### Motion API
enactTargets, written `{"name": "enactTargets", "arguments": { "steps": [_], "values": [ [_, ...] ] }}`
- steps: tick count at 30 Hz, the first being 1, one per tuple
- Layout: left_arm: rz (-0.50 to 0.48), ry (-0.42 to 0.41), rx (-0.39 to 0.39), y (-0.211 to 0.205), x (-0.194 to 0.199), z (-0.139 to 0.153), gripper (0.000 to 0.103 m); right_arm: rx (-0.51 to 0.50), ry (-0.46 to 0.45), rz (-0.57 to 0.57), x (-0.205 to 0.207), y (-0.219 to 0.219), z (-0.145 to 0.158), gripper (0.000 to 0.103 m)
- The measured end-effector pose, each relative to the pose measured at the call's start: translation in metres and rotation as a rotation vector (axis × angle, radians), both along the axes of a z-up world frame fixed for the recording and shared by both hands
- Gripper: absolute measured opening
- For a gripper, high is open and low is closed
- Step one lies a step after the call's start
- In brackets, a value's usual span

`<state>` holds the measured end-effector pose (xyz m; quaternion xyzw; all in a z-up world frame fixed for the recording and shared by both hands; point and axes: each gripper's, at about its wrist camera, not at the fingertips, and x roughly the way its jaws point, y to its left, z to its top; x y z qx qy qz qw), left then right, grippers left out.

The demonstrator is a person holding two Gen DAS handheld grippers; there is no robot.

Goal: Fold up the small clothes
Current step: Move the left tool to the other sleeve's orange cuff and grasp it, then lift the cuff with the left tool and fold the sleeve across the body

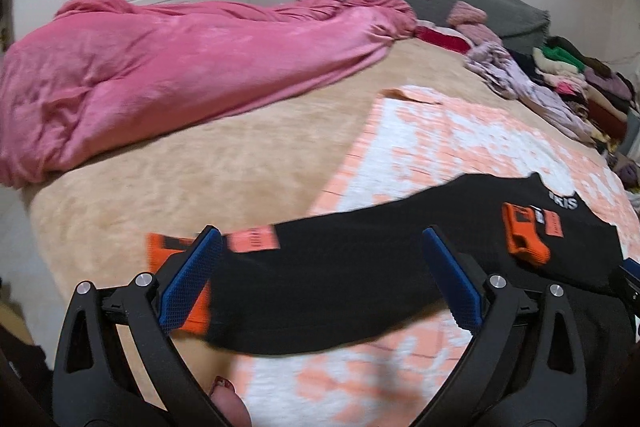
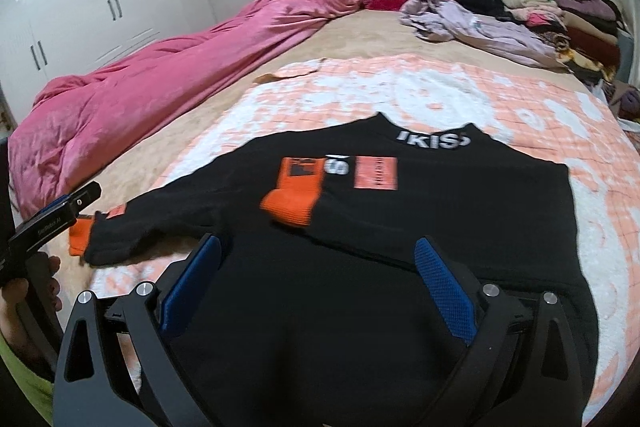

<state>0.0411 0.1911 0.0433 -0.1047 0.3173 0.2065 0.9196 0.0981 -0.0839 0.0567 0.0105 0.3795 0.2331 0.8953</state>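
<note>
Both tongs stand wide open: left gripper [image 1: 322,273] over the outstretched sleeve [image 1: 304,291], right gripper [image 2: 316,277] above the black sweater [image 2: 440,203]. One sleeve [image 2: 292,195] apparently lies folded across the chest; remaining folds await. Beneath spreads the peach blanket [image 2: 520,107].

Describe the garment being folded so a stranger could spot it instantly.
On the bed, find the peach-and-white blanket. Spread on it lies a black sweater with orange cuffs and white collar lettering, unlike the pastel clothes pile by the headboard.
</note>
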Motion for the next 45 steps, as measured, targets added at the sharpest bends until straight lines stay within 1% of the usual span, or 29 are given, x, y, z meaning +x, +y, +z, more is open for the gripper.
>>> {"name": "enactTargets", "arguments": {
  "steps": [5, 8, 15, 21, 24, 26, 29, 31, 32, 34, 35, 36, 37, 38, 40, 42, 45],
  "values": [
    [0.077, -0.003, -0.007, 0.029, -0.018, 0.005, 0.093, -0.004, -0.010, 0.075, -0.006, 0.031, 0.005, 0.097],
    [0.138, -0.001, -0.005, 0.050, -0.031, 0.007, 0.093, -0.008, -0.023, 0.115, -0.009, 0.048, 0.009, 0.097],
    [0.233, 0.019, -0.070, 0.092, -0.051, -0.005, 0.093, -0.003, -0.040, 0.174, -0.017, 0.079, 0.017, 0.098],
    [0.247, 0.026, -0.166, 0.117, -0.056, -0.026, 0.093, 0.006, -0.043, 0.186, -0.021, 0.091, 0.019, 0.098],
    [0.232, 0.025, -0.221, 0.123, -0.054, -0.039, 0.093, -0.002, -0.040, 0.190, -0.021, 0.095, 0.017, 0.098],
    [0.221, 0.025, -0.245, 0.124, -0.052, -0.045, 0.092, -0.006, -0.035, 0.189, -0.021, 0.097, 0.014, 0.098],
    [0.201, 0.025, -0.271, 0.123, -0.047, -0.053, 0.086, -0.012, -0.021, 0.184, -0.021, 0.097, 0.008, 0.098],
    [0.188, 0.023, -0.275, 0.121, -0.044, -0.054, 0.074, -0.015, -0.010, 0.178, -0.020, 0.096, 0.003, 0.098],
    [0.180, 0.022, -0.278, 0.120, -0.043, -0.055, 0.070, -0.016, -0.001, 0.173, -0.019, 0.095, 0.000, 0.098],
    [0.168, 0.022, -0.285, 0.120, -0.042, -0.056, 0.056, -0.018, 0.009, 0.166, -0.018, 0.094, -0.004, 0.098],
    [0.165, 0.023, -0.288, 0.120, -0.041, -0.056, 0.053, -0.018, 0.014, 0.162, -0.018, 0.093, -0.006, 0.098],
    [0.160, 0.026, -0.293, 0.120, -0.040, -0.057, 0.045, -0.017, 0.019, 0.158, -0.017, 0.092, -0.008, 0.098],
    [0.156, 0.029, -0.297, 0.120, -0.040, -0.058, 0.035, -0.014, 0.027, 0.152, -0.017, 0.090, -0.010, 0.098],
    [0.154, 0.035, -0.298, 0.120, -0.039, -0.058, 0.030, -0.012, 0.031, 0.150, -0.016, 0.089, -0.011, 0.098],
    [0.151, 0.037, -0.298, 0.120, -0.038, -0.059, 0.006, -0.011, 0.039, 0.146, -0.016, 0.087, -0.013, 0.098],
    [0.143, 0.024, -0.292, 0.118, -0.038, -0.056, 0.003, -0.011, 0.041, 0.143, -0.016, 0.084, -0.015, 0.098],
    [0.120, -0.024, -0.303, 0.113, -0.042, -0.048, 0.002, -0.004, 0.043, 0.134, -0.014, 0.077, -0.015, 0.098]
  ]
}}
